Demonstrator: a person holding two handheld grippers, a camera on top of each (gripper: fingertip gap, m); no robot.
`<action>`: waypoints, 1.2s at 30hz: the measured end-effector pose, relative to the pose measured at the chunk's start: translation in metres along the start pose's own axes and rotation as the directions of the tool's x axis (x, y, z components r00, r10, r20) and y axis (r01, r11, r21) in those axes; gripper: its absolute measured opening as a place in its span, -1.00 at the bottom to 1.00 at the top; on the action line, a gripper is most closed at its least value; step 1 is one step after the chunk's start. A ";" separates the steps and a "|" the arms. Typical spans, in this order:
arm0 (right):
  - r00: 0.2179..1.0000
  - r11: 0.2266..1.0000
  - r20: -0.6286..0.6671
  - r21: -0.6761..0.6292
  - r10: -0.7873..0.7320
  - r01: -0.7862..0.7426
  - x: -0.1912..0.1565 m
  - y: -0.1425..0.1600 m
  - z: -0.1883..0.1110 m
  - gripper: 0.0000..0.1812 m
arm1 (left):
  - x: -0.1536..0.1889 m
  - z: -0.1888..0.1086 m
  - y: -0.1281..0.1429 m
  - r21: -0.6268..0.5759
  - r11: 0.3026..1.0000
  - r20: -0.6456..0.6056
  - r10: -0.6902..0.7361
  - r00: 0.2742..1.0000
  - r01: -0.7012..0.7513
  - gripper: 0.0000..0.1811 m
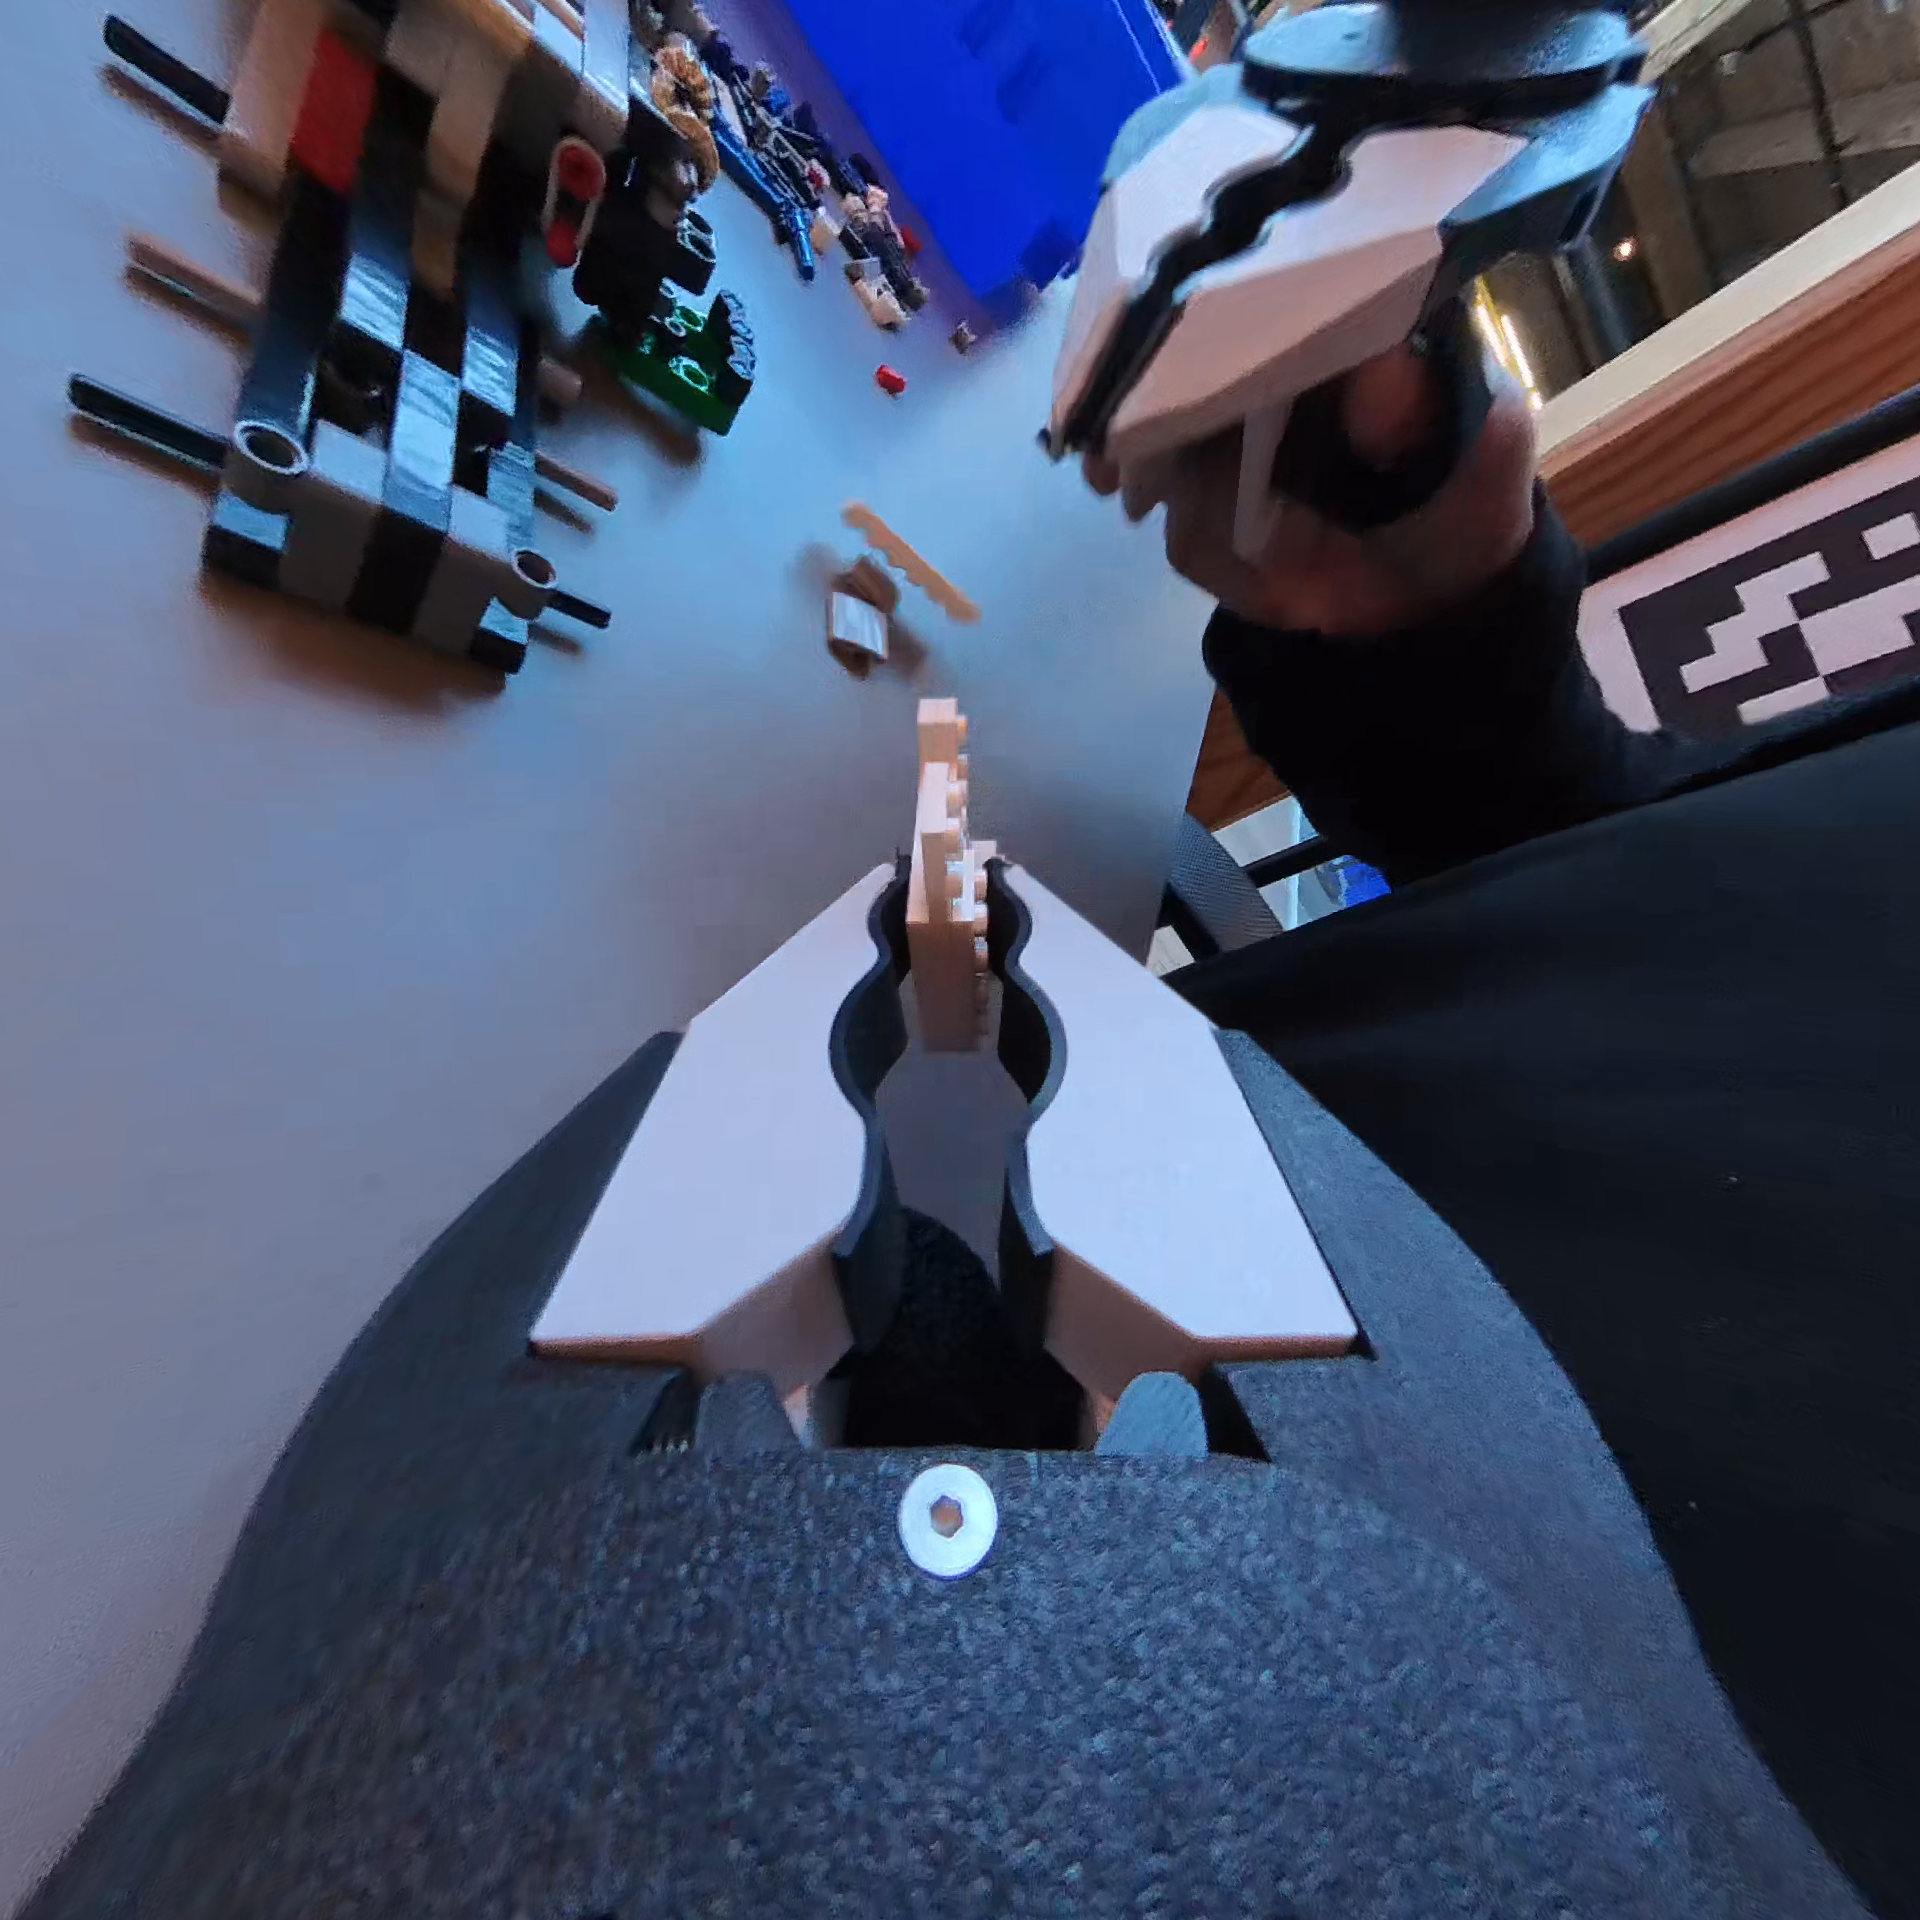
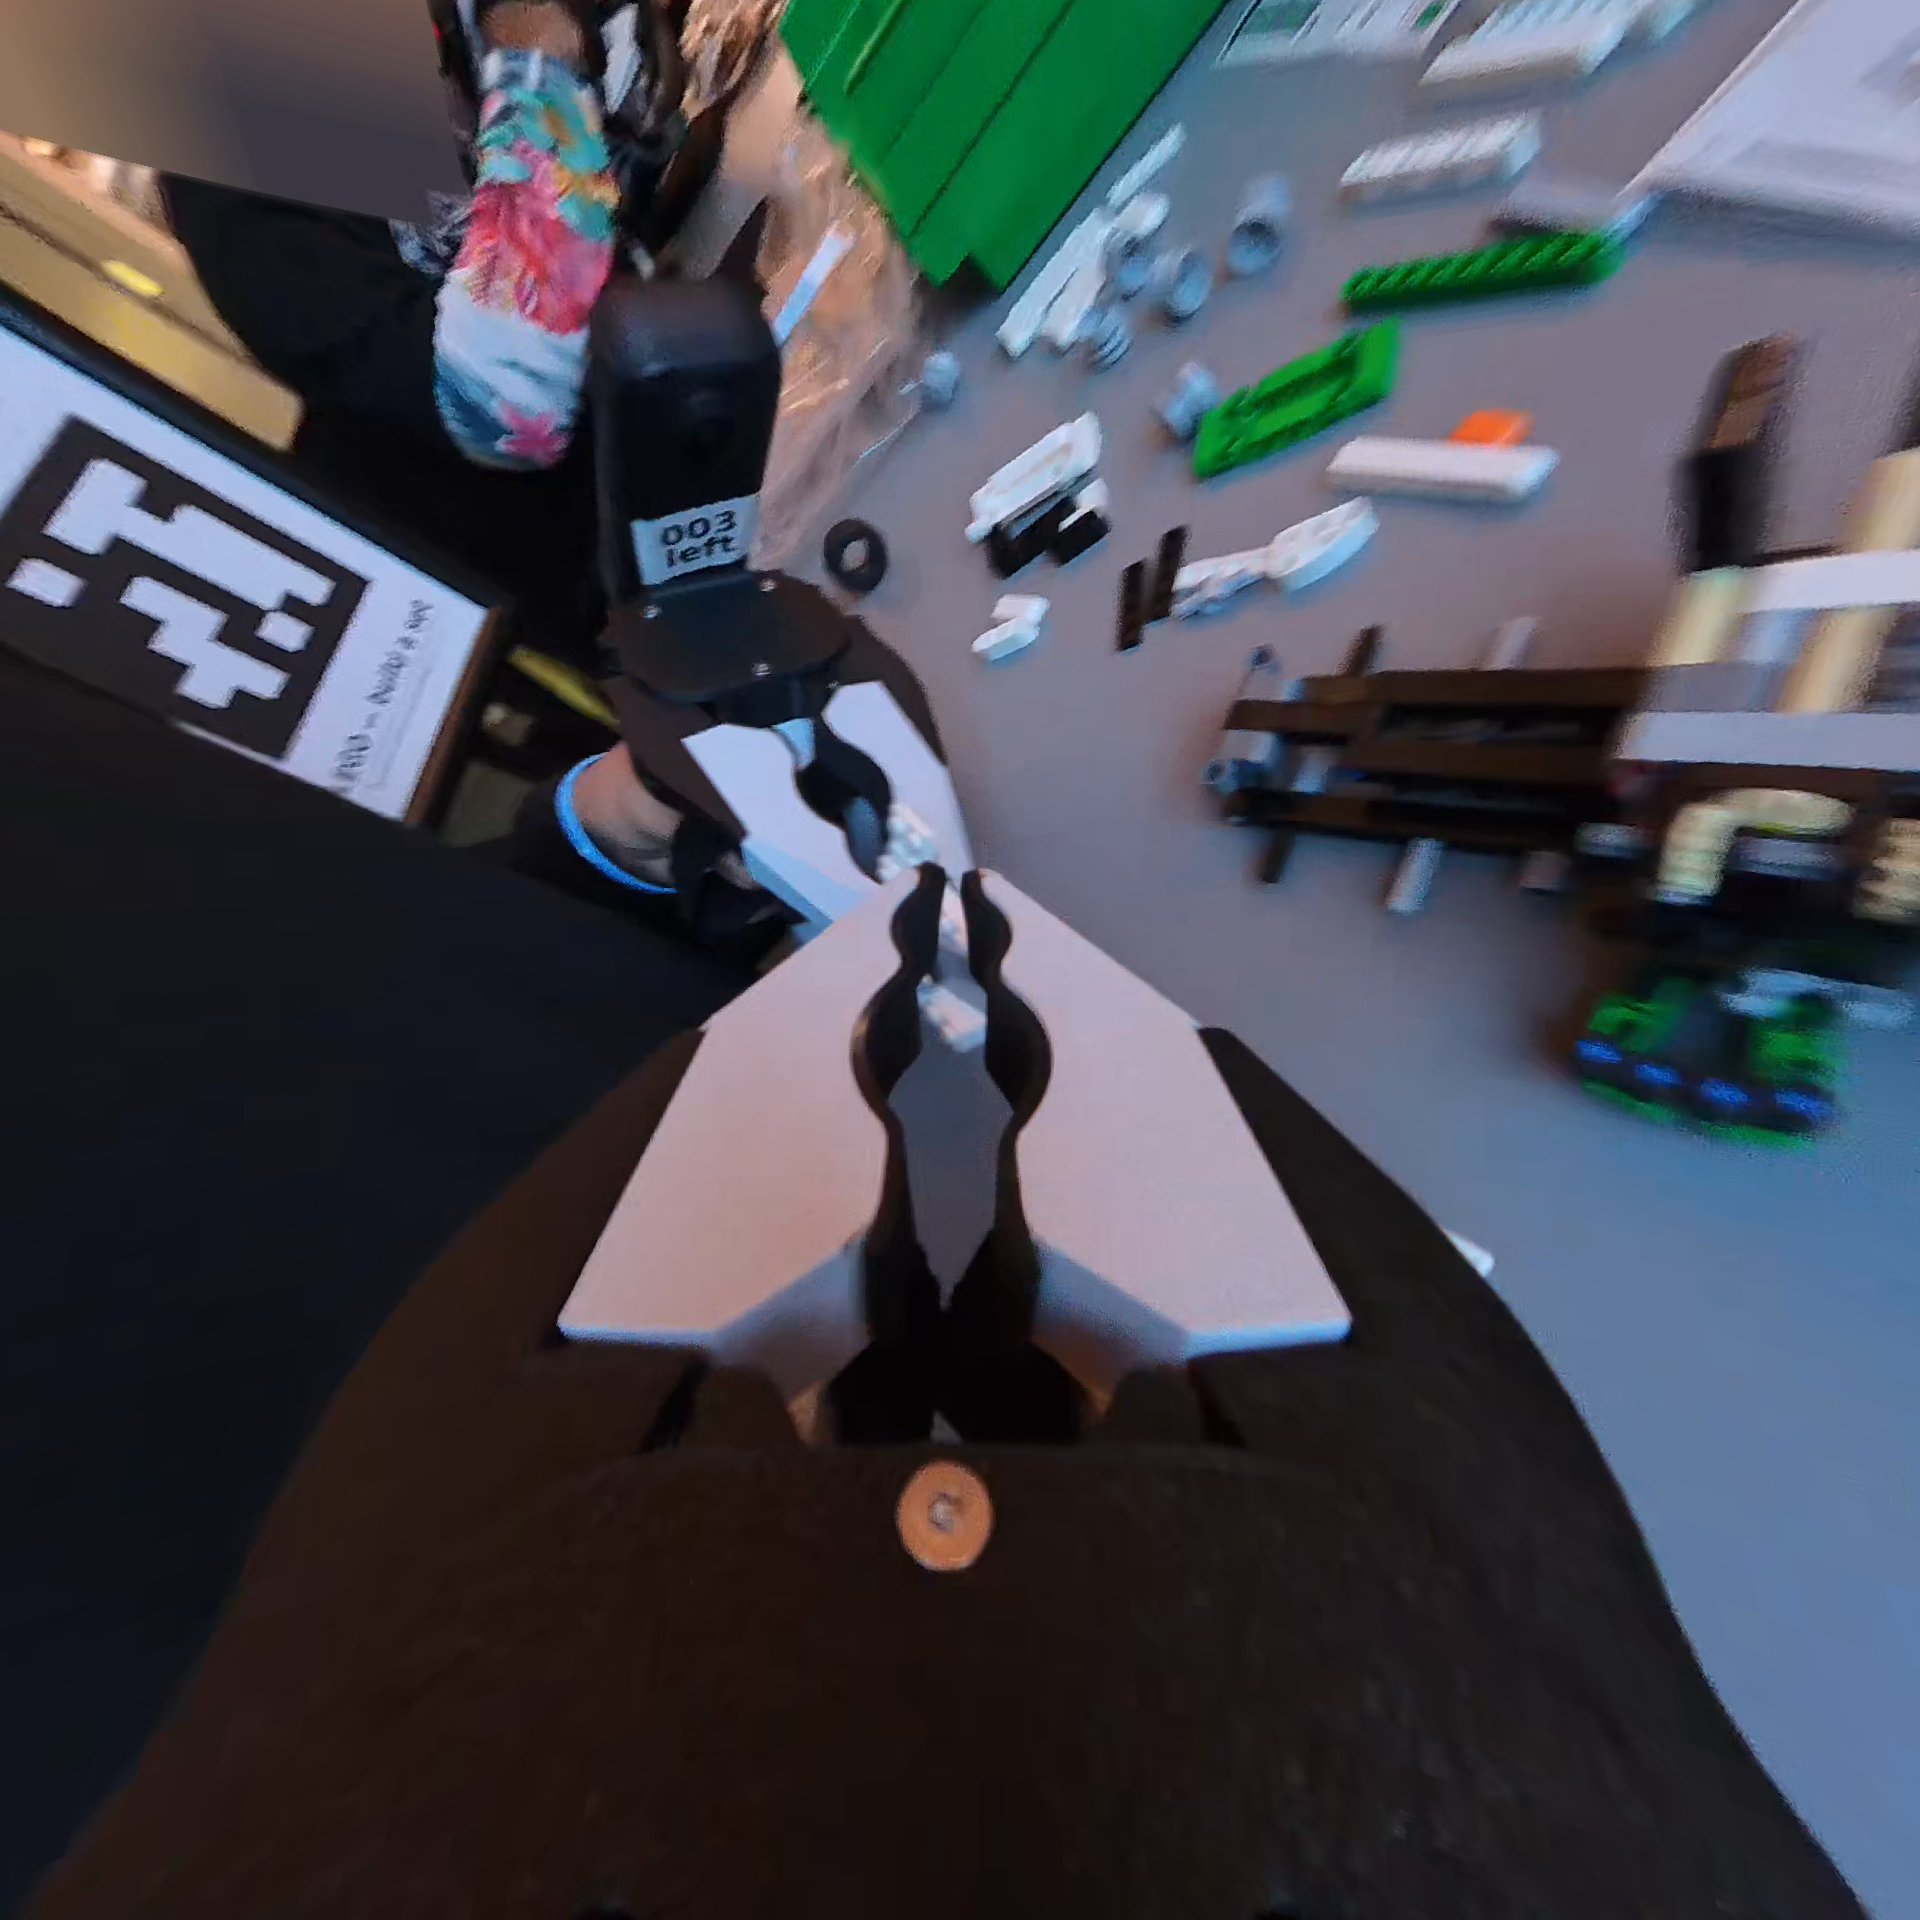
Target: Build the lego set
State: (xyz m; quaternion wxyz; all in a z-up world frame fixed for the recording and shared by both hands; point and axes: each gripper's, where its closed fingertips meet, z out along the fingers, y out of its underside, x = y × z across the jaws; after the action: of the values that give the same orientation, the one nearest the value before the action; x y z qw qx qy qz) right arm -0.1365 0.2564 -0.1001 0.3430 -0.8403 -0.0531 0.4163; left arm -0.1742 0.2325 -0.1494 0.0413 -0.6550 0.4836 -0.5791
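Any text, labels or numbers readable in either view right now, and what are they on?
Sticker on the black camera: short print, readable, but I don't quote writing.
Marker board: a line of print along its edge, blurred.
Lego parts: no writing visible.
Left wrist view: none readable.

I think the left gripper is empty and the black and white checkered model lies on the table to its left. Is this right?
Not quite. The left gripper is not empty: the left wrist view shows its fingers shut on a stepped white lego piece. The rest holds: the black and white checkered model lies on the table to its left.
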 end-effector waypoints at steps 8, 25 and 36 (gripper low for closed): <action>0.987 0.987 -0.077 0.068 -0.142 0.147 -0.005 0.030 0.003 -0.76 | 0.023 -0.002 -0.023 0.102 0.994 -0.188 -0.024 0.982 0.044 -0.89; 0.989 0.992 -0.074 0.033 0.127 -0.125 0.032 0.095 -0.054 -0.93 | 0.018 0.045 -0.029 -0.052 0.963 0.034 0.266 0.963 -0.264 -0.59; 0.975 0.997 -0.221 -0.073 -0.028 0.012 0.057 0.122 -0.075 -0.84 | -0.006 0.125 -0.061 -0.340 0.800 0.224 0.579 0.784 -0.494 -0.42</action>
State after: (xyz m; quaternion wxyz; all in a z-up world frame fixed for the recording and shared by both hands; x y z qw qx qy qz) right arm -0.0682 0.1455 -0.1821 0.3207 -0.8928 -0.0378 0.3141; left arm -0.0376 0.2055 -0.1575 0.1954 -0.5724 0.7103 -0.3601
